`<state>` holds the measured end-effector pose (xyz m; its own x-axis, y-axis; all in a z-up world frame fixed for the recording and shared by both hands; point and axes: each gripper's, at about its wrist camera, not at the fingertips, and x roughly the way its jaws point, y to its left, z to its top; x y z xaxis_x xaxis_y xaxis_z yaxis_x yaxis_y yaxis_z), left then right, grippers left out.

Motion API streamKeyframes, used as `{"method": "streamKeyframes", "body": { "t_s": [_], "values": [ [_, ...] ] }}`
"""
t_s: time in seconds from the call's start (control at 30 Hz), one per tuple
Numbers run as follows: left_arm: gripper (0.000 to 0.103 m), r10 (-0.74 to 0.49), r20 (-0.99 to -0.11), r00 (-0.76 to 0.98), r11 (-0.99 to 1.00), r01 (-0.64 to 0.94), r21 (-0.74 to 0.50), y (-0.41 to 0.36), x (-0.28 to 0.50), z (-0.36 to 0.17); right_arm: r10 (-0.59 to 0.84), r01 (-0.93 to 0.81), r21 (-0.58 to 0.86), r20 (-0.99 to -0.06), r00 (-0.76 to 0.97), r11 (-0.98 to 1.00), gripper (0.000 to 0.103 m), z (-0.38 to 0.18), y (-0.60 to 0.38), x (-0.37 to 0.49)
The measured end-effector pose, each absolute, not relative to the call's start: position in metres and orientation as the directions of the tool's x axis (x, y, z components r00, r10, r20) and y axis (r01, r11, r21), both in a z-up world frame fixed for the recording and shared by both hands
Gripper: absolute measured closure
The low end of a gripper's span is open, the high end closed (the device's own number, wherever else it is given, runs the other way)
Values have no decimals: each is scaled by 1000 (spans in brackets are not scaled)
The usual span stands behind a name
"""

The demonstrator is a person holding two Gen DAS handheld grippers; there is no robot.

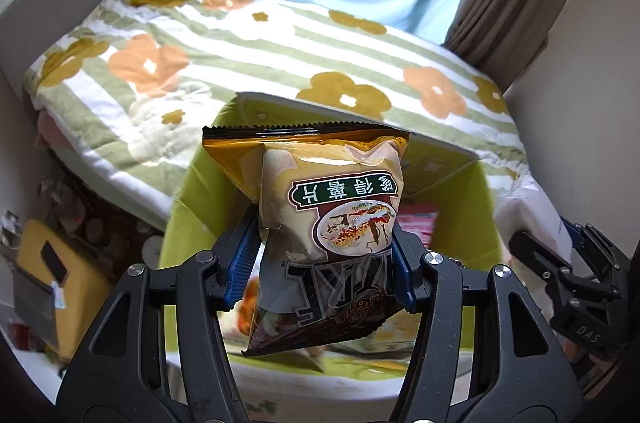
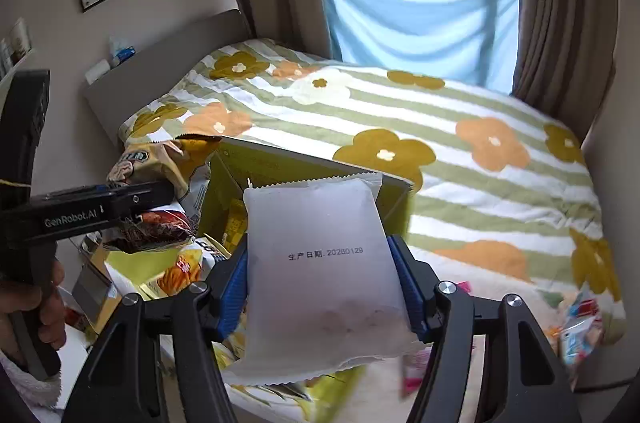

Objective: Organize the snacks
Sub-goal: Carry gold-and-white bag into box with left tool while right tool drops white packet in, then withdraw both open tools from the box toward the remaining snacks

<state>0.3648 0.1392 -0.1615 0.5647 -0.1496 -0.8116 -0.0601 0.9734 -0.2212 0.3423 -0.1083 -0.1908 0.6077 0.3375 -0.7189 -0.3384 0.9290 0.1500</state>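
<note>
My left gripper (image 1: 322, 259) is shut on a gold and brown chip bag (image 1: 328, 207), held upside down above the open green box (image 1: 192, 183). It also shows from the side in the right wrist view (image 2: 120, 203), with the chip bag (image 2: 160, 159) in it. My right gripper (image 2: 324, 287) is shut on a white snack packet (image 2: 320, 263) with a printed date, held over the green box (image 2: 236, 167). The right gripper shows at the right edge of the left wrist view (image 1: 568, 263). Several snack packs (image 2: 180, 267) lie inside the box.
The box stands against a bed with a green-striped flower blanket (image 2: 440, 127). Loose snack packets (image 2: 580, 323) lie on the bed's near right corner. A yellow object (image 1: 52, 275) sits at the lower left. Curtains (image 2: 560, 3) and a window are beyond the bed.
</note>
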Motion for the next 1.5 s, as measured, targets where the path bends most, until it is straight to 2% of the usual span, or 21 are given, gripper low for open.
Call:
{"method": "streamKeyframes", "body": {
  "t_s": [0.3,0.33,0.37,0.43,0.5,0.8,1.0,1.07,1.1,1.13,1.5],
  "values": [
    [49,-194,-849,491,979,44,-198,145,407,-197,304,-274,175,-773,556,946,43,-214,-83,360],
    [44,-191,-847,496,980,50,-192,144,408,-197,303,-271,176,-776,553,946,43,-216,-82,362],
    [27,-195,-842,502,980,65,-188,143,408,-196,301,-267,177,-779,550,947,43,-217,-82,364],
    [1,-156,-839,521,988,72,-139,141,407,-194,302,-266,180,-781,546,947,43,-218,-82,367],
    [0,-119,-831,543,993,72,-95,141,402,-191,305,-265,185,-784,540,946,43,-219,-84,371],
    [0,-173,-831,529,984,53,-172,147,378,-189,308,-268,193,-810,500,944,43,-228,-80,379],
    [0,-145,-842,520,989,47,-141,142,370,-191,300,-240,201,-805,512,950,42,-230,-78,394],
    [0,-137,-843,521,990,40,-136,142,368,-190,304,-219,218,-787,537,951,30,-225,-79,399],
    [0,-133,-843,522,990,37,-133,142,367,-190,302,-209,222,-780,549,952,8,-222,-80,401],
    [0,-131,-843,522,991,37,-132,141,365,-189,307,-213,225,-770,559,951,1,-220,-80,400],
    [0,-121,-843,525,992,30,-124,143,350,-182,320,-229,230,-775,544,946,0,-220,-82,372]
  ]
}}
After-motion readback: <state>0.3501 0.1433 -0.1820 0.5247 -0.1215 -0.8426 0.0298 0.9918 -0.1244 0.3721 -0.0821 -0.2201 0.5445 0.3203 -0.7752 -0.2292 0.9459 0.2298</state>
